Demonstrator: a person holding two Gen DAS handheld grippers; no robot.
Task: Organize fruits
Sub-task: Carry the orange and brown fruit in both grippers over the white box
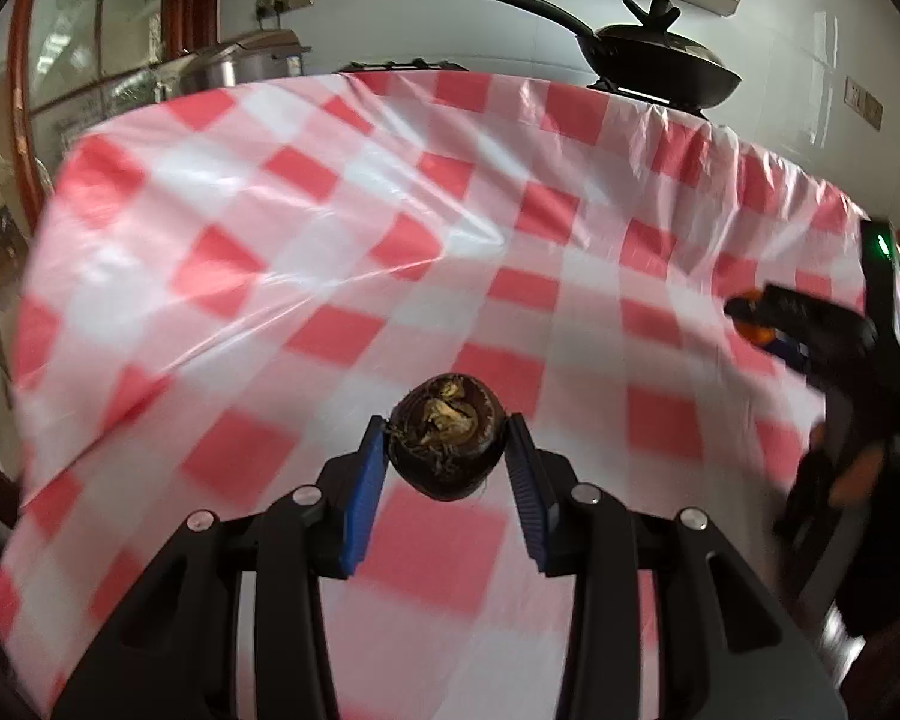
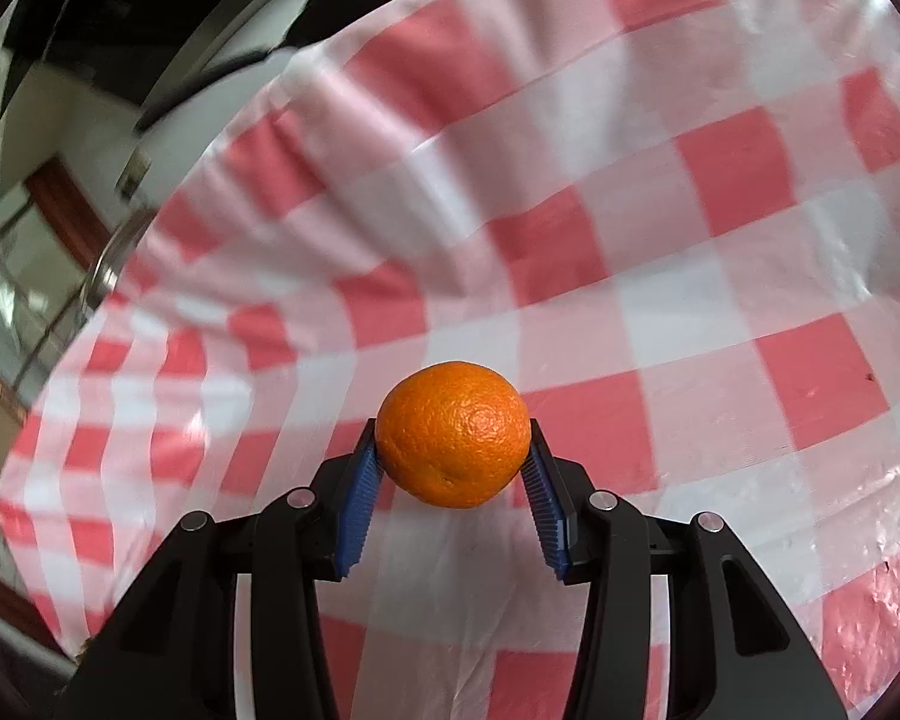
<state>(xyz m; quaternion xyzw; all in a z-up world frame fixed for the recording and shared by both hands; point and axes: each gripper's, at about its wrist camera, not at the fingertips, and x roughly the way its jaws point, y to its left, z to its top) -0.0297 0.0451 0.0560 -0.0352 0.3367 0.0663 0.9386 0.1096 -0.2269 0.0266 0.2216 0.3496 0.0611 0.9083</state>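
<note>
My left gripper [image 1: 447, 441] is shut on a dark brown round fruit [image 1: 447, 435] with a dried, pale stem end facing the camera; its blue pads press both sides. It hangs above the red-and-white checked tablecloth [image 1: 306, 252]. My right gripper [image 2: 453, 450] is shut on an orange [image 2: 455, 433], held between its blue pads over the same cloth [image 2: 720, 300]. In the left wrist view the right gripper [image 1: 768, 315] shows at the right edge, blurred, with a bit of the orange [image 1: 757, 333] at its tips.
Behind the table's far edge a black lidded pan [image 1: 660, 60] sits on a stove and a steel pot [image 1: 240, 63] stands at the back left. A window with a wooden frame [image 1: 24, 90] lies to the left. The cloth is creased.
</note>
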